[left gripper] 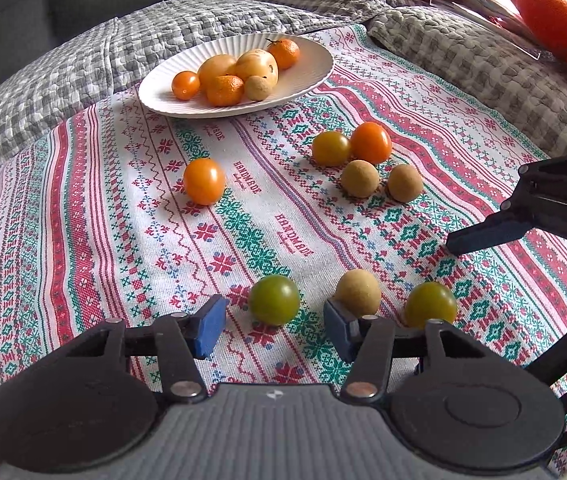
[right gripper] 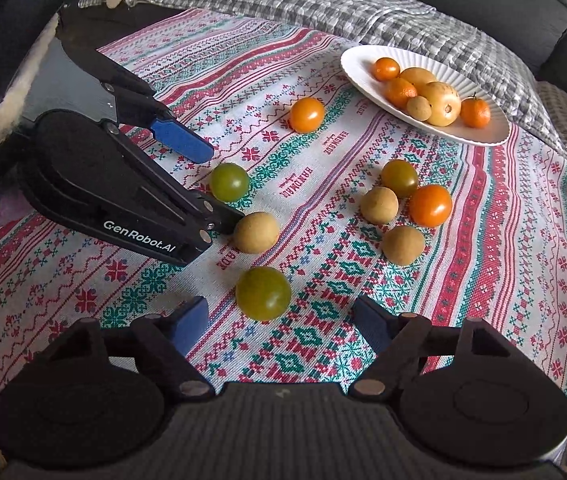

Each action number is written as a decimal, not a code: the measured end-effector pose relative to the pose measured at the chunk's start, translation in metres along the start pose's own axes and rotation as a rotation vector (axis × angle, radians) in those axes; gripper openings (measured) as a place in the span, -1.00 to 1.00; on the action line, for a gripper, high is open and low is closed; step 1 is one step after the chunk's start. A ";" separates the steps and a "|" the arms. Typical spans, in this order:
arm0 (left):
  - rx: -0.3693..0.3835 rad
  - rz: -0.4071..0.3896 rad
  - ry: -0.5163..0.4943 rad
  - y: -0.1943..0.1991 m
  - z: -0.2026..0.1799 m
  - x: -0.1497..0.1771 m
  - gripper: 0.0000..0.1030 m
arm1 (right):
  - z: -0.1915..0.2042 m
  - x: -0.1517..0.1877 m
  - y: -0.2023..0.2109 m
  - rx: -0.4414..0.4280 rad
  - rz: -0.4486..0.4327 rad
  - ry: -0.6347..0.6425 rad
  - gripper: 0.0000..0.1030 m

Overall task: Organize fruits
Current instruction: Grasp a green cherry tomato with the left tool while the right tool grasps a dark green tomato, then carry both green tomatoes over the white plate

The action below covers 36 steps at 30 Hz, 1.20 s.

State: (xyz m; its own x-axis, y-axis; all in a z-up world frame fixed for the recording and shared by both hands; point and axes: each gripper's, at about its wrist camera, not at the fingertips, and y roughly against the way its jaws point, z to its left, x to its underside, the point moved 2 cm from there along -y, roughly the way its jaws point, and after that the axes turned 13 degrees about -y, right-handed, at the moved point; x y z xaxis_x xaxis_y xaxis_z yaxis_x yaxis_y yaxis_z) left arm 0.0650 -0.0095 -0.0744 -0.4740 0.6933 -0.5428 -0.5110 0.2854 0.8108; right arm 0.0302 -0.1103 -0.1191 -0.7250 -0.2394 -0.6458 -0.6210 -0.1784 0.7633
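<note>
Green tomato (left gripper: pixel 274 299) sits between our left gripper's (left gripper: pixel 274 326) spread blue pads; we centre, then close gently. Right gripper (right gripper: pixel 279 326) hovers released, empty.

A patterned cloth (left gripper: pixel 243 216) covers the quilted bed (left gripper: pixel 83 56). On it sit a white plate (left gripper: pixel 315 68) and scattered fruits (left gripper: pixel 204 181).

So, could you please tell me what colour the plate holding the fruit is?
White, the plate shows best in the right wrist view.
</note>
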 end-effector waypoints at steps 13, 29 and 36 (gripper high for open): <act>0.011 0.003 0.005 -0.004 -0.002 -0.006 -0.45 | -0.002 -0.005 0.001 -0.022 -0.027 -0.020 -0.19; -0.005 0.003 0.030 0.000 0.003 -0.007 -0.46 | -0.007 -0.009 0.003 -0.028 -0.048 -0.065 -0.51; -0.009 -0.013 0.069 0.004 0.006 -0.008 -0.46 | -0.017 -0.014 0.009 -0.025 -0.088 -0.126 -0.51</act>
State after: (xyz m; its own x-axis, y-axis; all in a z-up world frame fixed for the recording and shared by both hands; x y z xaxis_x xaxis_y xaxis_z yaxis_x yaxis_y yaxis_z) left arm 0.0710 -0.0103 -0.0652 -0.5155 0.6418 -0.5677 -0.5236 0.2886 0.8016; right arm 0.0393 -0.1248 -0.1030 -0.7009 -0.1003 -0.7062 -0.6771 -0.2178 0.7030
